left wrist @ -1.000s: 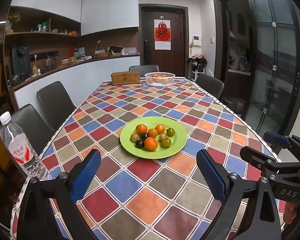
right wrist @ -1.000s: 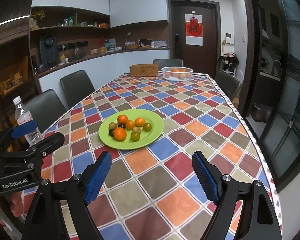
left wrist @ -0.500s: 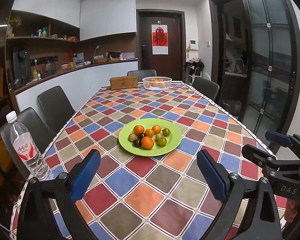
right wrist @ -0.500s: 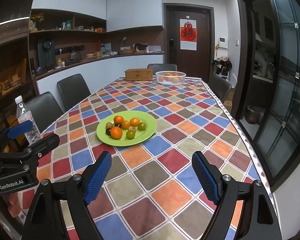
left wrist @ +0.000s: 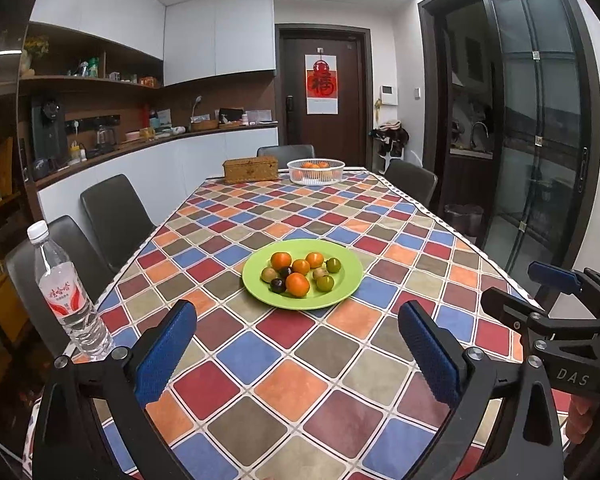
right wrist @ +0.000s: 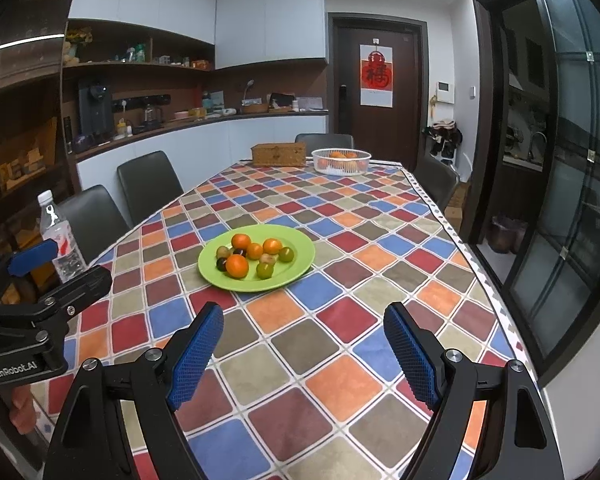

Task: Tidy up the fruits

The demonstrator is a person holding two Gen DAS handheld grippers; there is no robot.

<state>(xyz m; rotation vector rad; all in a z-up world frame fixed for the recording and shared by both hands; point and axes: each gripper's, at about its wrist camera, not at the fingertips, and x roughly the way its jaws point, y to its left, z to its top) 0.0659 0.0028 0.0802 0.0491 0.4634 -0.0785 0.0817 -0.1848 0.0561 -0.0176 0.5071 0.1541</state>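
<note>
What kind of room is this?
Most likely a home dining room: a long table with chairs around it, a fruit plate, and a counter with kitchen appliances.

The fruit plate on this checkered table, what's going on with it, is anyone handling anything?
Nothing is being handled. A person holds two grippers over the near end of the table; the left gripper has just been opening wider, the right gripper is open, and nothing sits between either pair of jaws. The green plate ahead of them holds small orange, green and dark fruits, all untouched. A white basket with oranges stands at the far end, beside a woven box.
</note>
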